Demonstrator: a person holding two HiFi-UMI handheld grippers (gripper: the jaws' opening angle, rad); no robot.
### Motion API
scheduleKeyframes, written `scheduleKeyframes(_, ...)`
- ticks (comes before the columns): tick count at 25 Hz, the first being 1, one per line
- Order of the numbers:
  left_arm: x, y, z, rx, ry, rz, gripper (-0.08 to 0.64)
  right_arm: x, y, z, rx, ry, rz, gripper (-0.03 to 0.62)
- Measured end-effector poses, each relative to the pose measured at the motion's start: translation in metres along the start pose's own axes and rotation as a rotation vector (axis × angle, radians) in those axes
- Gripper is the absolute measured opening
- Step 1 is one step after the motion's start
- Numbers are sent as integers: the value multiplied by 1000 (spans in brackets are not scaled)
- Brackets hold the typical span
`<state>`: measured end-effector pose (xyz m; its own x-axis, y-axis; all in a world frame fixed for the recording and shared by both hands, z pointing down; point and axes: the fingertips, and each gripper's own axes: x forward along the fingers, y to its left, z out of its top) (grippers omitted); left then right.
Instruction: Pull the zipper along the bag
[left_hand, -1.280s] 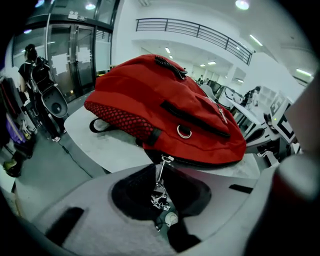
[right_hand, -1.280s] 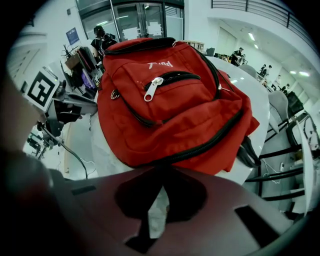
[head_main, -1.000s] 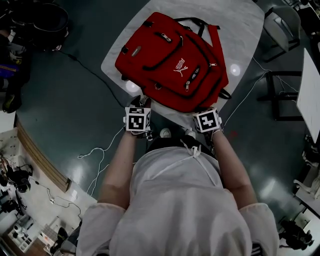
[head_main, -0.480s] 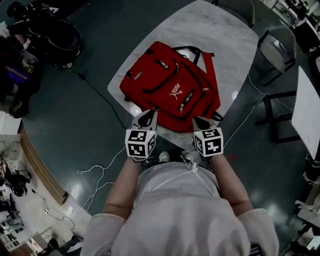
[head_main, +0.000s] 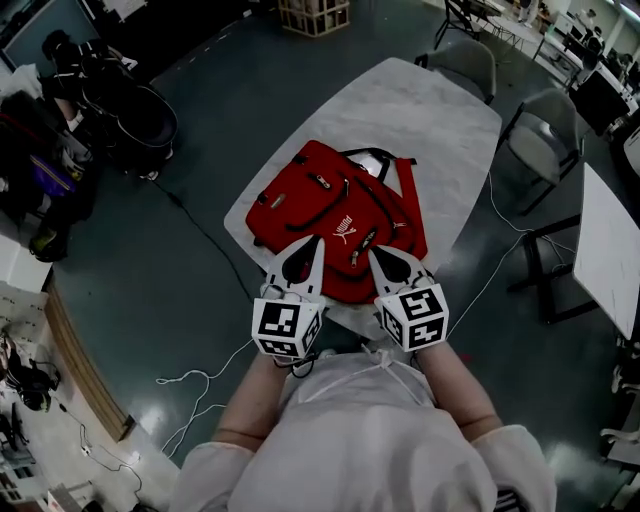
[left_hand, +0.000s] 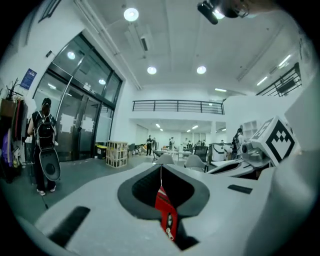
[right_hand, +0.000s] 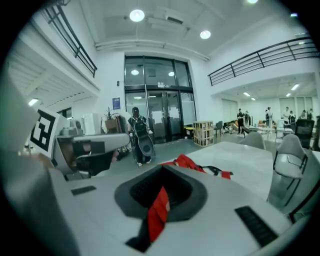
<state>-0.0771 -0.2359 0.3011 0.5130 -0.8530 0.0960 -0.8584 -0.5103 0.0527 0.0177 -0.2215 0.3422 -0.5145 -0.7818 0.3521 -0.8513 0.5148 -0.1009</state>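
A red backpack with several zippers lies flat on the white table. Both grippers hover side by side over its near end, above the table's near edge. My left gripper has just been closing and its jaws now meet, with nothing gripped; in the left gripper view a strip of the red bag with a zipper pull shows through the slot below the tips. My right gripper also has its jaws together; in the right gripper view the backpack lies beyond them on the table.
Grey chairs stand at the table's far and right sides. Another white table is at the right. Cables trail on the floor at the left. Dark bags sit far left, where a person stands.
Both grippers have risen from below the table's near edge and tilted up toward level, now over the backpack's near end. The left jaws have closed. The backpack has not moved.
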Motion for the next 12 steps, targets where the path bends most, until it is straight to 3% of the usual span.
scheduleKeyframes(4,-4,-12,31,7,-101,-33,21,-11,8,31,-30,-93,26,28)
scheduleKeyframes(12,-6,-31,41,14,-128,-72,21,-18,8,33,-52,-103,25,26)
